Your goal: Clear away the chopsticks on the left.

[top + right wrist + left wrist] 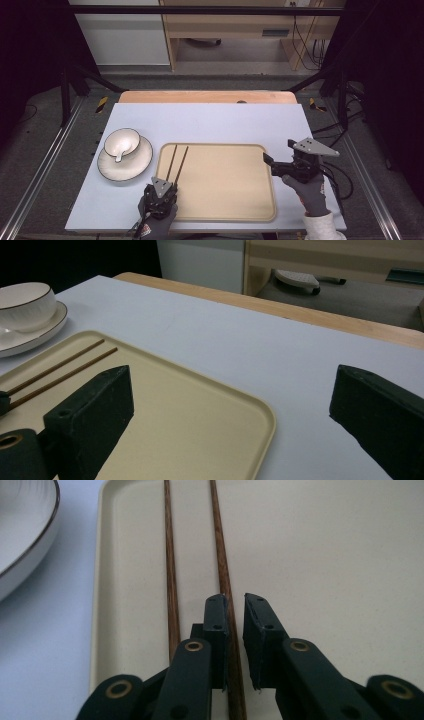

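We see two wooden chopsticks [176,162] lying at the left side of the beige tray [240,212]. Our left gripper [235,611] sits at their near ends, jaws narrowly parted around the right chopstick [223,575]. Our right gripper [268,160] hovers at the tray's right edge, jaws wide apart, empty.

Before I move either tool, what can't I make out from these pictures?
- Near ends of the chopsticks: hidden under the left tool in the left gripper view and the high view.
- Whether its jaws pinch the right stick: unclear.
- Object in the bowl: too small in the high view.
- Plate: cut off, right gripper view.
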`<move>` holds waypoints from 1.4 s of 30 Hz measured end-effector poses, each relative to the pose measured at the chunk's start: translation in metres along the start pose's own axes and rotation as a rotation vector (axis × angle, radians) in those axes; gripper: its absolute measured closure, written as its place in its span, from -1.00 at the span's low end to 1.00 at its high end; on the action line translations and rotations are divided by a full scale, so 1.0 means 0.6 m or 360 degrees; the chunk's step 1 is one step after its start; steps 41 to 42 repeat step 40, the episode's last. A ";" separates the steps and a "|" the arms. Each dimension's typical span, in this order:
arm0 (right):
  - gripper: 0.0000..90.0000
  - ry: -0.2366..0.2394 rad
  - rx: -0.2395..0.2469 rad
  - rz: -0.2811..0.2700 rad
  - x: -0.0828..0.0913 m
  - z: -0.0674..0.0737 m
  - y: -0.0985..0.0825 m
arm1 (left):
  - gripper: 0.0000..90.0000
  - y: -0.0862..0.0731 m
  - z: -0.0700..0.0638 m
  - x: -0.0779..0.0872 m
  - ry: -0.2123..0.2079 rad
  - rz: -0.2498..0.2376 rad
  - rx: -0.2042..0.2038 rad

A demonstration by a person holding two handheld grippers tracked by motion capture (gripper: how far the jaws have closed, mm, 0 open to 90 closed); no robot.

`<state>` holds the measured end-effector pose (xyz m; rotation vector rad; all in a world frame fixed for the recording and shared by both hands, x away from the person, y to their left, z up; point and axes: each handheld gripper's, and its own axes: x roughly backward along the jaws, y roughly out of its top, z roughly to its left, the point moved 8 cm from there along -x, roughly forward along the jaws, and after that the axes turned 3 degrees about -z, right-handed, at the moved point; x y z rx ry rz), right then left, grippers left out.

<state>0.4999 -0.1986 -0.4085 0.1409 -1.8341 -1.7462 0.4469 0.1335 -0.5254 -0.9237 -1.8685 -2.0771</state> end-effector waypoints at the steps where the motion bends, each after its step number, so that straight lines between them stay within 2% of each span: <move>1: -0.91 0.0001 -0.0004 -0.0002 0.001 0.000 0.000 | 0.75 0.006 0.001 0.002 -0.0004 -0.0015 -0.0005; 7: -0.91 -0.0002 -0.0010 -0.0010 0.003 -0.002 0.002 | 0.66 0.054 0.006 0.020 -0.0068 -0.0118 -0.0044; 15: -0.91 -0.0006 -0.0014 -0.0027 0.009 -0.005 0.006 | 0.45 0.112 0.020 0.040 -0.0232 -0.0232 -0.0122; 20: -0.91 -0.0008 -0.0024 -0.0032 0.011 -0.008 0.006 | 0.21 0.135 0.032 0.054 -0.0323 -0.0260 -0.0228; 23: -0.91 -0.0013 -0.0024 -0.0035 0.013 -0.011 0.006 | 0.00 0.136 0.047 0.060 -0.0374 -0.0266 -0.0279; 29: -0.91 -0.0032 -0.0027 -0.0022 0.011 -0.016 0.002 | -0.26 0.119 0.090 0.070 -0.0468 -0.0274 -0.0217; 32: -0.91 -0.0046 -0.0013 -0.0004 0.008 -0.017 -0.001 | -0.33 0.110 0.109 0.072 -0.0462 -0.0262 -0.0220; 38: -0.91 -0.0048 -0.0003 0.0018 0.003 -0.016 -0.006 | -0.43 0.093 0.143 0.075 -0.0423 -0.0246 -0.0183; 42: -0.91 -0.0046 -0.0011 0.0026 0.000 -0.017 -0.009 | -0.45 0.087 0.151 0.074 -0.0409 -0.0232 -0.0172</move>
